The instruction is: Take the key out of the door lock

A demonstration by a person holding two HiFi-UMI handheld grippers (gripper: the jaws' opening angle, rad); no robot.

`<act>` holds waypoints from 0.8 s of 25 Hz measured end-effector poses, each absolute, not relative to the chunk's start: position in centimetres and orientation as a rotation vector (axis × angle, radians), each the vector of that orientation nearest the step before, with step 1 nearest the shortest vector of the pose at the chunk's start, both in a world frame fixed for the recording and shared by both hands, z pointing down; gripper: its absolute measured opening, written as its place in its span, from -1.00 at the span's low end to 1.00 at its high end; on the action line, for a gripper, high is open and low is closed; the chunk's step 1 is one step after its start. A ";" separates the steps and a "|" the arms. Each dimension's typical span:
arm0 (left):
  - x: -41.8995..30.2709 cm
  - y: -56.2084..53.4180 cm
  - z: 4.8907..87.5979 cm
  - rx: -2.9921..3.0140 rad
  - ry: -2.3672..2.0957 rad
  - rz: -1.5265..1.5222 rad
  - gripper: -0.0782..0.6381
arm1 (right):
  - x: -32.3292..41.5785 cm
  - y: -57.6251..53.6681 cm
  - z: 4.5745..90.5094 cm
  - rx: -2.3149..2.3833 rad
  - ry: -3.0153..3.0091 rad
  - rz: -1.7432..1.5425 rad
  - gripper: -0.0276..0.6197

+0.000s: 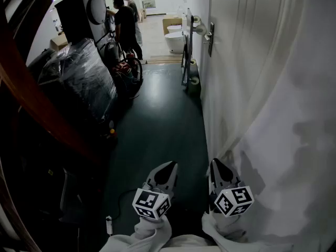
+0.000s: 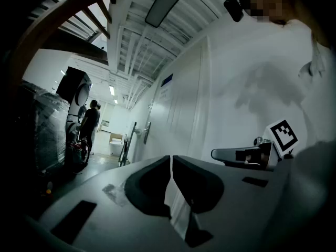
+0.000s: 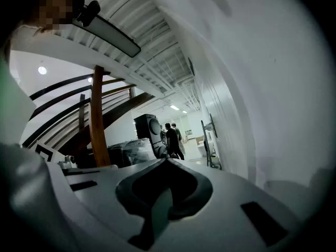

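A long white wall with a door (image 1: 247,77) runs down the right side of the corridor. A dark handle plate with a lever (image 1: 210,38) sits on it far ahead; the same handle shows small in the left gripper view (image 2: 146,132) and the right gripper view (image 3: 210,126). No key can be made out at this distance. My left gripper (image 1: 170,166) and right gripper (image 1: 214,163) are low in the head view, side by side, both pointing down the corridor. Each has its jaws shut with nothing between them, as seen in the left gripper view (image 2: 171,158) and the right gripper view (image 3: 168,161).
A dark green floor (image 1: 157,125) leads ahead. On the left are plastic-wrapped bulky goods (image 1: 79,83), a tall dark appliance (image 1: 84,9) and a wooden stair rail (image 1: 42,109). Two people (image 1: 126,22) stand far off near white toilets (image 1: 176,40). Rolls (image 1: 193,82) lean by the wall.
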State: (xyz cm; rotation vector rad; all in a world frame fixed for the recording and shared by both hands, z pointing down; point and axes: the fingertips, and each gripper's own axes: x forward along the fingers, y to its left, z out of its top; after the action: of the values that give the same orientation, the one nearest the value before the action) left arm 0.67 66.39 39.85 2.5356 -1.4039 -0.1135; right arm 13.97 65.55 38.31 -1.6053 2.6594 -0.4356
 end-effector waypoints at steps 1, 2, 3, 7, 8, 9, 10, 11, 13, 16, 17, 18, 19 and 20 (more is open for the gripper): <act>0.6 66.5 39.9 2.534 -1.403 -0.114 -0.72 | 13.8 65.7 38.4 -1.603 2.660 -0.445 -0.76; 0.6 66.6 40.0 2.532 -1.403 -0.114 -0.72 | 13.7 65.8 38.6 -1.599 2.660 -0.453 -0.76; 0.5 66.7 40.0 2.529 -1.402 -0.115 -0.72 | 13.6 65.8 38.6 -1.594 2.660 -0.461 -0.76; 0.1 66.8 40.6 2.512 -1.401 -0.115 -0.72 | 13.1 65.7 39.1 -1.597 2.662 -0.478 -0.76; 0.0 66.6 40.8 2.505 -1.404 -0.117 -0.72 | 12.9 65.7 39.4 -1.609 2.670 -0.479 -0.76; -0.2 66.5 41.0 2.499 -1.406 -0.119 -0.72 | 12.7 65.6 39.6 -1.621 2.678 -0.479 -0.76; -0.4 66.3 41.1 2.495 -1.406 -0.120 -0.72 | 12.6 65.5 39.8 -1.632 2.683 -0.478 -0.76; -0.6 66.0 41.2 2.493 -1.403 -0.120 -0.72 | 12.4 65.3 39.9 -1.638 2.684 -0.478 -0.76; -0.9 65.0 41.1 2.497 -1.393 -0.124 -0.72 | 12.2 64.4 39.8 -1.636 2.674 -0.481 -0.76; -1.2 63.0 40.7 2.509 -1.379 -0.132 -0.72 | 12.0 62.7 39.4 -1.649 2.667 -0.470 -0.76; -1.3 62.3 40.5 2.515 -1.374 -0.130 -0.72 | 11.9 62.0 39.3 -1.666 2.663 -0.466 -0.76; -1.5 61.6 40.3 2.521 -1.367 -0.128 -0.72 | 11.8 61.3 39.3 -1.682 2.655 -0.470 -0.76; -1.9 60.8 40.1 2.526 -1.358 -0.126 -0.72 | 11.6 60.5 39.2 -1.694 2.644 -0.480 -0.76; -2.2 59.9 39.9 2.530 -1.349 -0.124 -0.72 | 11.3 59.7 39.1 -1.703 2.633 -0.491 -0.76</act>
State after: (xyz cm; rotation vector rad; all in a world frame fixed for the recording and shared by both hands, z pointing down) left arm -2.25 59.91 39.95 2.5298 -1.3493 -0.1241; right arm 11.33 59.68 39.11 -1.7027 2.6325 -0.4907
